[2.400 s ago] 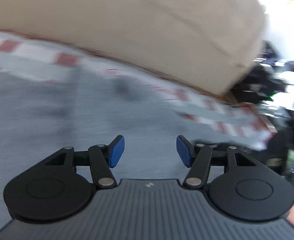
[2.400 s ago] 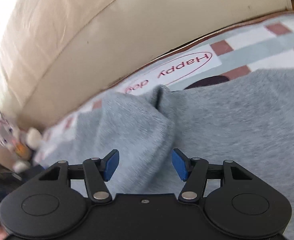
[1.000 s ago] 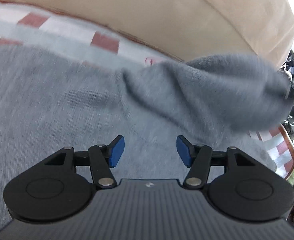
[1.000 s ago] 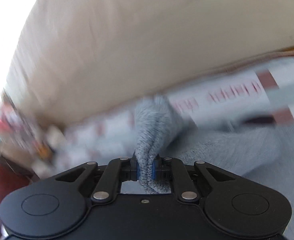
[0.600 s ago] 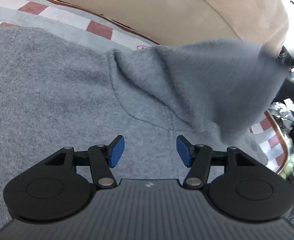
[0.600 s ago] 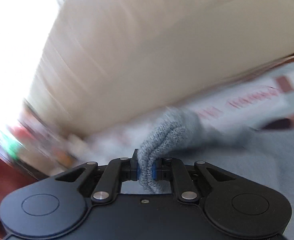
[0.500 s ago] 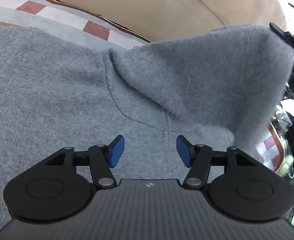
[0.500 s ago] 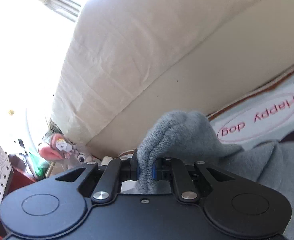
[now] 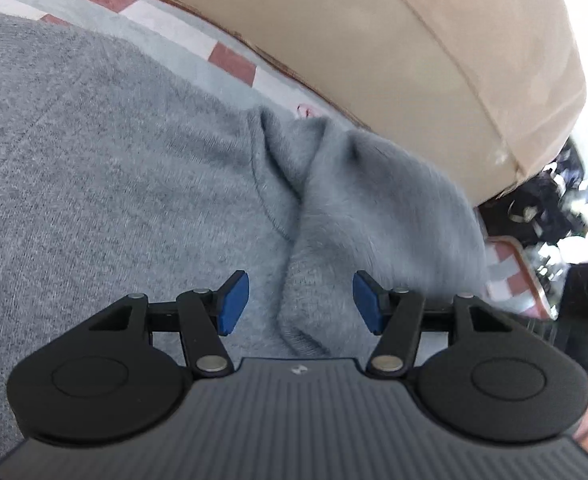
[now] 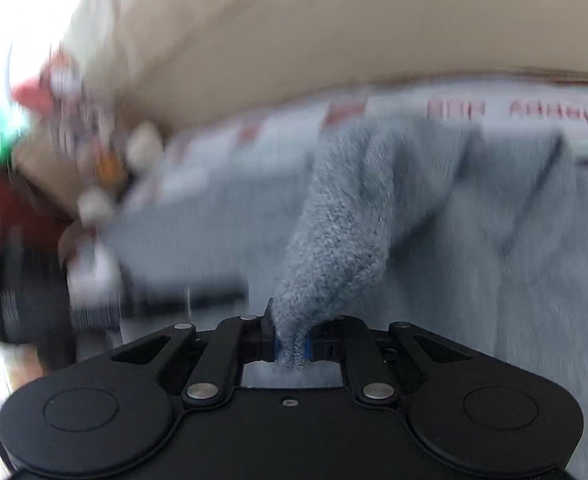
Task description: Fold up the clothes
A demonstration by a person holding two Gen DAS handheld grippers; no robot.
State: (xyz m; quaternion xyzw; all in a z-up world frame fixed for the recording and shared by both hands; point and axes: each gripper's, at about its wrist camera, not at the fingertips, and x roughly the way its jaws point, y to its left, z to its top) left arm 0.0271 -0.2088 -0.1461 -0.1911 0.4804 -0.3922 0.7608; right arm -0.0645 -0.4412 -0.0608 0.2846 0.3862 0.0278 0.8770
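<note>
sleeve (image 9: 374, 200) dropped onto sweater (image 9: 94, 160) | right gripper (image 10: 292, 350) jaws clamp sleeve | left gripper (image 9: 300, 300) jaws apart

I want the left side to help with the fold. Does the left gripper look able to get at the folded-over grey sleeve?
Probably yes. The left gripper is open, and the sleeve lies right ahead of its fingers with nothing between.

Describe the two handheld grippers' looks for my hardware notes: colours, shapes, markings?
The left gripper and the right gripper look alike: matte black bodies, two round disc housings at the base corners, black linkage arms with silver rivets, and blue finger pads. The left body is ribbed dark grey with a small pale logo; the right's is smooth black with a small centre screw. No cables show.
</note>
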